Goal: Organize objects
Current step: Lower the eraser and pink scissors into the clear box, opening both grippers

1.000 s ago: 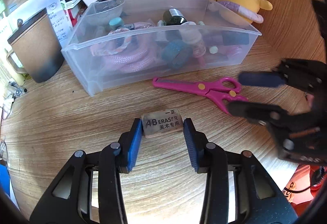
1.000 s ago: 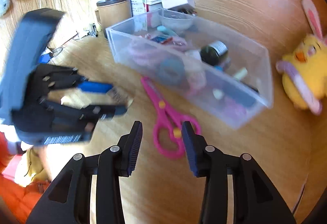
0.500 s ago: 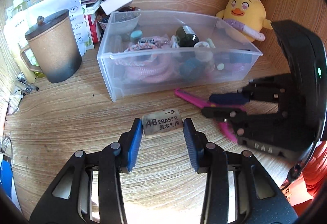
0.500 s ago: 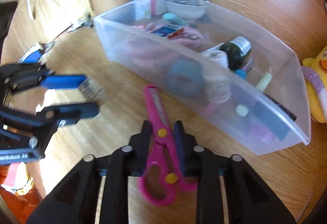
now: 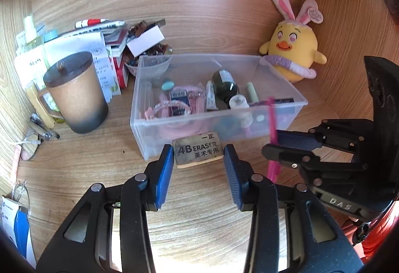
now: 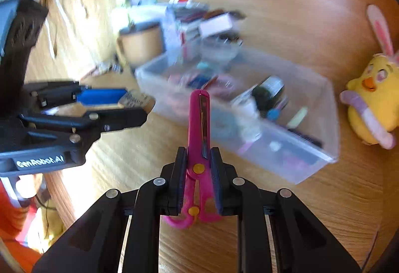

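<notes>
Your left gripper [image 5: 198,157] points forward, fingers level, blue pads [image 5: 165,168] pinching the eraser [image 5: 198,150] at the tips, lifted off the desk. Your right gripper [image 6: 198,168] is clamped on the scissors [image 6: 198,138] near the pivot, blades pointing forward and up, handles toward you. In the left view your right gripper [image 5: 279,146] sits just to the right, fingers aimed left.

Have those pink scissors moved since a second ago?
Yes. The pink scissors have left the desk beside the clear box; the right gripper now holds them raised, blades pointing at the box.
</notes>
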{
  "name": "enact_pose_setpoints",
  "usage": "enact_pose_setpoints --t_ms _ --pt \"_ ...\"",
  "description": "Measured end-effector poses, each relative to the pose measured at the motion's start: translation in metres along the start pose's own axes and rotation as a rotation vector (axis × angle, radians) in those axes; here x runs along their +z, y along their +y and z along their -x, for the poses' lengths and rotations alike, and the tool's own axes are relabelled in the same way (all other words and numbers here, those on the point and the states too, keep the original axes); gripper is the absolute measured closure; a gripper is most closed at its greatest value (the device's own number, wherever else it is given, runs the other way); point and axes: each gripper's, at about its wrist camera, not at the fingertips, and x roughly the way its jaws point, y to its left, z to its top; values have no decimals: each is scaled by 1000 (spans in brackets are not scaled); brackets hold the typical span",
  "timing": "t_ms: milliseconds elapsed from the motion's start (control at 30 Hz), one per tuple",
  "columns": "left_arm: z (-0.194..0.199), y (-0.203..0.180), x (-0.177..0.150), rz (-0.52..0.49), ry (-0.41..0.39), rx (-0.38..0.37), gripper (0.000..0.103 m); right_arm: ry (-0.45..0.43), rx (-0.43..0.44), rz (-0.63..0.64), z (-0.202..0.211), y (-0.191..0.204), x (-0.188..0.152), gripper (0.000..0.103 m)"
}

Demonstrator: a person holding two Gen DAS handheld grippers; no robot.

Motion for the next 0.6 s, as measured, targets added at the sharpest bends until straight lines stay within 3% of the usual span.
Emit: enact_pose_setpoints --t_ms 367,600 --pt "13 -3 36 4 -90 -14 62 -164 -46 -85 37 -26 33 86" --pt "5 -2 54 2 -102 -16 62 -234 -116 -112 56 -46 48 86"
